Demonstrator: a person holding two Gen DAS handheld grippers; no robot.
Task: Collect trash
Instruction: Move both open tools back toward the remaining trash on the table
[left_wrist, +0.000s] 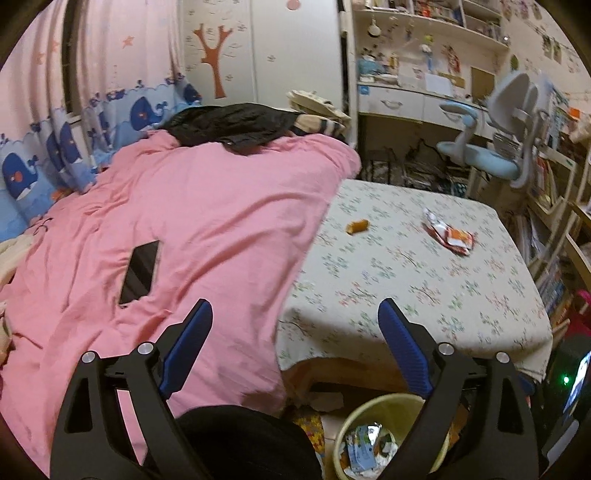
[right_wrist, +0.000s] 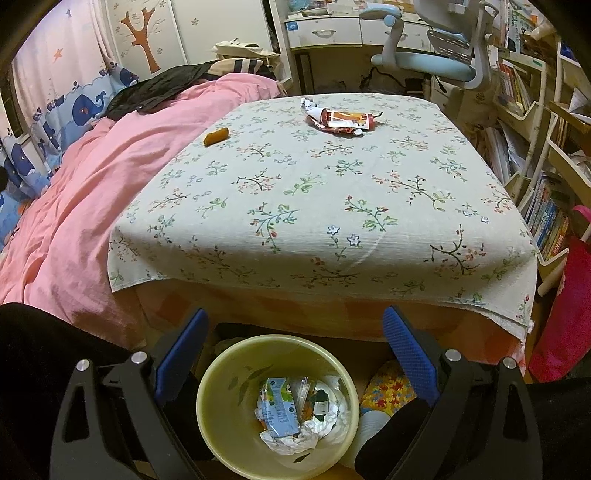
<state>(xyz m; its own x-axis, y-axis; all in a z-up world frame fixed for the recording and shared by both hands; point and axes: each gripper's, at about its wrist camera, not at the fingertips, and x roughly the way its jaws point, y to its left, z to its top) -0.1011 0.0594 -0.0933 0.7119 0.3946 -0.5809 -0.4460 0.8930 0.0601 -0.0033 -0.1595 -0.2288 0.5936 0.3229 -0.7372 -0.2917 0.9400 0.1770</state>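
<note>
Left gripper and right gripper both had jaws spread, empty. Snack wrapper and orange scrap lay apart, upper frame, on the floral tablecloth. Only the left view showed a phone on the pink duvet; the right view showed the yellow bin in full, bottom centre.

Child's bedroom: pink-quilted bed, whale curtains, study desk.

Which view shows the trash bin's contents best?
The right wrist view: the yellow bin sits whole between the open claw fingers, wrappers and tissue visible inside. In the left wrist view the bin is cut off at the frame edge and partly hidden by a finger.
</note>
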